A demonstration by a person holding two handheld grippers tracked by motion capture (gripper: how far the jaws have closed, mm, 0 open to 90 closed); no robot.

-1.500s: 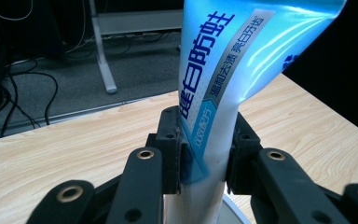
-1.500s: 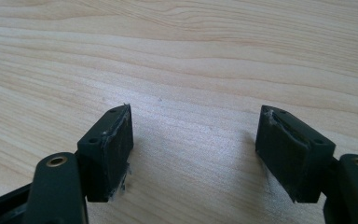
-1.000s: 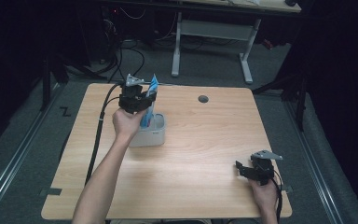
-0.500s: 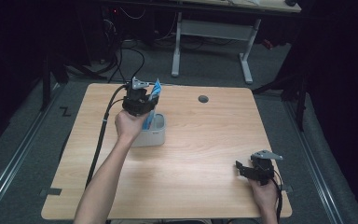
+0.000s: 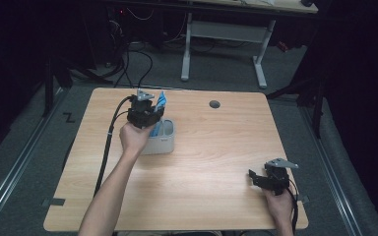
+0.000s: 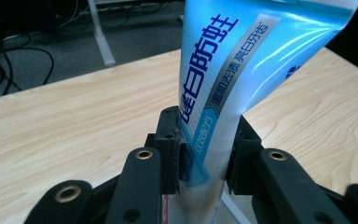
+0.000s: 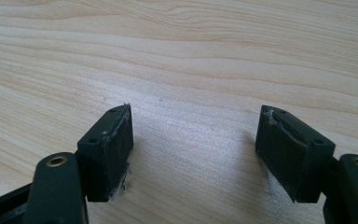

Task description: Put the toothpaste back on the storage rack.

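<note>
Left tool (image 6: 200, 161) clamps blue toothpaste tube (image 6: 223, 79) above grey holder (image 5: 163, 140), lower end probably inside. Right tool (image 7: 193, 154) gapes wide on bare surface (image 5: 216, 147).

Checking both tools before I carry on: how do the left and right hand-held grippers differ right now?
The left hand-held gripper is shut on the blue-and-white toothpaste tube; the right hand-held gripper is open, holding nothing. The left is above the pale grey container; the right sits low at the light wooden table's near corner. Both have black jaws.

The left tongs (image 5: 153, 115) — clamped on the toothpaste tube (image 5: 160, 102) — have sunk toward the holder (image 5: 166, 142).
</note>
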